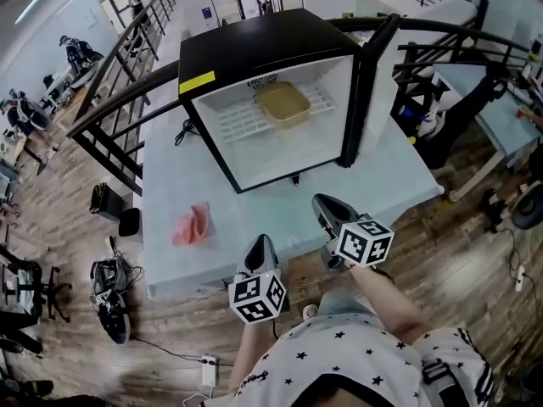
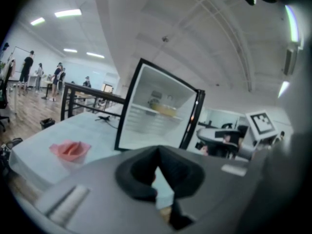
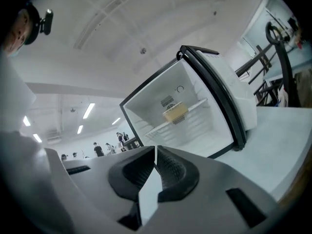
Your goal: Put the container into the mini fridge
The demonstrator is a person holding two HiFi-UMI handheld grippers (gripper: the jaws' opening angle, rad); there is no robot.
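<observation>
Pale surface [image 1: 386,185] on a wood-plank floor [image 1: 59,202] in a large open hall, with black railings [image 1: 119,83] along its far and left sides and strip lights [image 2: 68,13] on the ceiling. People [image 1: 76,53] at desks far off to the left, others standing in the distance. Dark bags [image 1: 109,200] on the floor by the surface's left edge.

Toward the back of the surface: black mini fridge [image 1: 254,45], yellow label [image 1: 197,81] at the front edge of its top, door [image 1: 369,83] swung wide open to the right. White inside, with a wire shelf [image 1: 246,121] across the upper part. Black cord [image 1: 185,130] lying just left of the fridge. Crumpled pink cloth [image 1: 193,225] near the front left, well apart from the fridge.

Container [image 1: 283,103]: shallow, tan, rectangular, already inside the fridge, resting on the wire shelf toward the back, just below the vent grille [image 1: 263,80] in the rear wall. Open-topped; contents not to be made out.

Left tool [image 1: 261,244] over the front edge of the surface, pointing toward the fridge, jaw tips pressed together, empty, touching nothing. Right tool [image 1: 327,208] just beside it, a little further in over the surface, likewise closed tip to tip and empty. Both well short of the fridge opening and well apart from the container. Marker cube [image 1: 257,297] at the rear of each, held close in front of a star-patterned shirt [image 1: 365,363]
</observation>
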